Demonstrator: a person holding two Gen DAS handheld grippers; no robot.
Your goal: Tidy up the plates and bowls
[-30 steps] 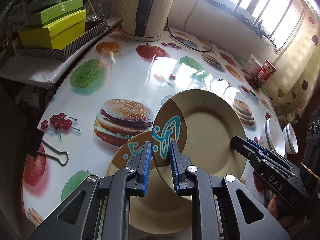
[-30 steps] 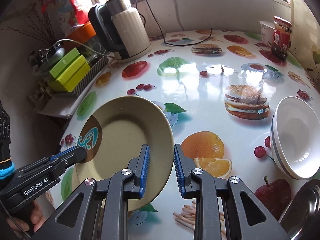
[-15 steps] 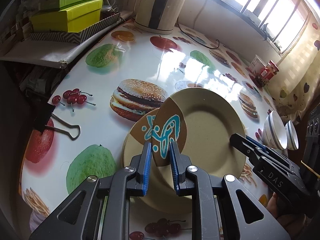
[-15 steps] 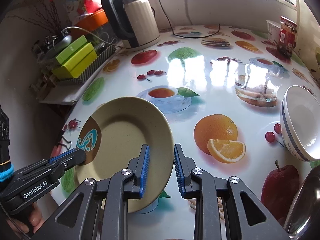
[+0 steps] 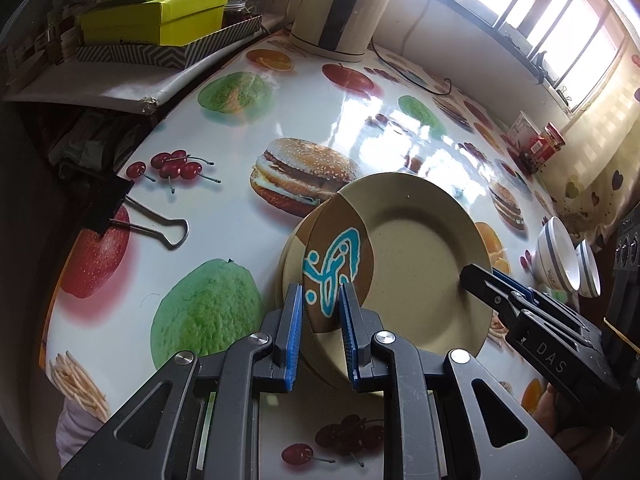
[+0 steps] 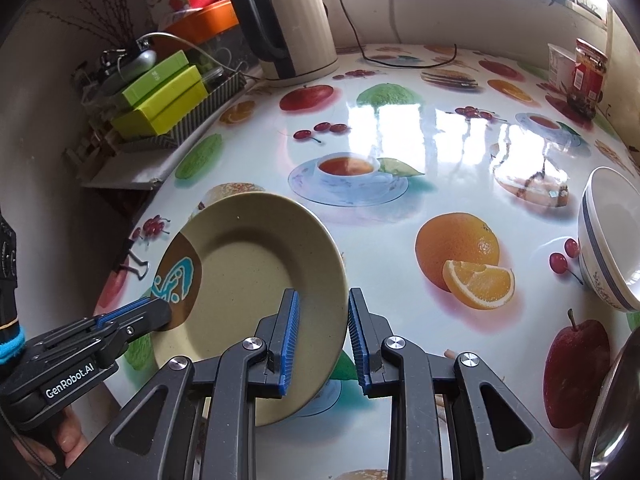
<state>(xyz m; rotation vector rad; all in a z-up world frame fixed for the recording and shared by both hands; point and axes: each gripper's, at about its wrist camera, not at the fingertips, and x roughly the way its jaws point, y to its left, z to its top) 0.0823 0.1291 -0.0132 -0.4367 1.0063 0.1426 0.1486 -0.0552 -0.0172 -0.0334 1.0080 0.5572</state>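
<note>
- The left gripper [image 5: 319, 325] has its blue pads either side of the tan plate's [image 5: 420, 256] patterned rim, with slight gaps showing; whether they pinch it, I cannot tell.
- The right gripper [image 6: 322, 336] straddles the plate's opposite edge, jaws spread.
- The plate tilts above a second plate [image 5: 289, 256] beneath it.
- Two white bowls [image 5: 558, 254] stand well right of the plate.
</note>
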